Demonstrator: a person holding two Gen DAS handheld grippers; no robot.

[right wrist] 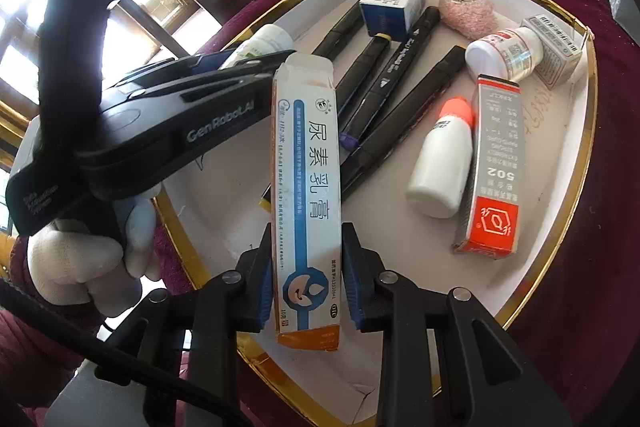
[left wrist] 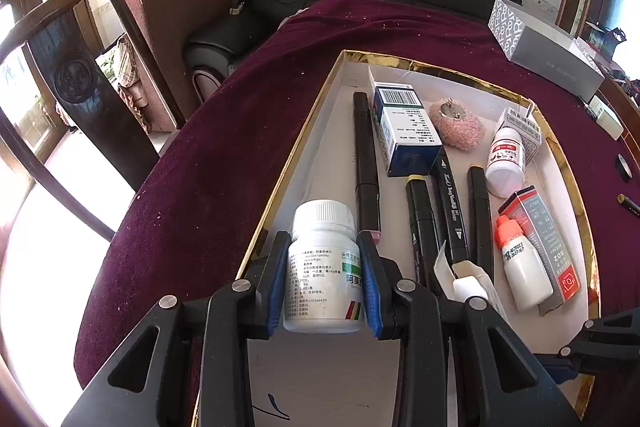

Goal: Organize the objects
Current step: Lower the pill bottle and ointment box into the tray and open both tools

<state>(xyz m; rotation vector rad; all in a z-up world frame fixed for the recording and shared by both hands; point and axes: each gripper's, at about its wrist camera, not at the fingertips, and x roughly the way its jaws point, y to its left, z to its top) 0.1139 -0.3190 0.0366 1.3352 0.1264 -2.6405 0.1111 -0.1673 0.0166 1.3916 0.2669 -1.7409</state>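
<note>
Holding a white pill bottle (left wrist: 324,267) upright, the left tongs (left wrist: 323,281) pinch it between blue pads over the near left corner of a gold-rimmed tray (left wrist: 332,75) on a desk draped in maroon cloth (left wrist: 192,187). The right tongs (right wrist: 306,281) grip a long ointment carton (right wrist: 306,195), white, blue and orange, with its open flap pointing away; their jaws are narrow and easing apart slightly, though the pads look still in contact with the carton.

Already in the tray: four black markers (left wrist: 450,203) lying roughly side by side in the middle, a blue medicine box (left wrist: 404,131) at the far end, a pink fuzzy puff (left wrist: 458,125), a small white bottle (left wrist: 506,155) against its box, and at the right an orange-capped glue bottle (left wrist: 520,267) beside its grey and red carton (left wrist: 544,239).

To finish well, I would lower the bottle onto the bare tray floor left of the markers and set it flat on its base before letting go. The carton seems best laid flat in the near open space, parallel to the markers, released only once it rests. Keep the two tools from crossing, since they are close together.
</note>
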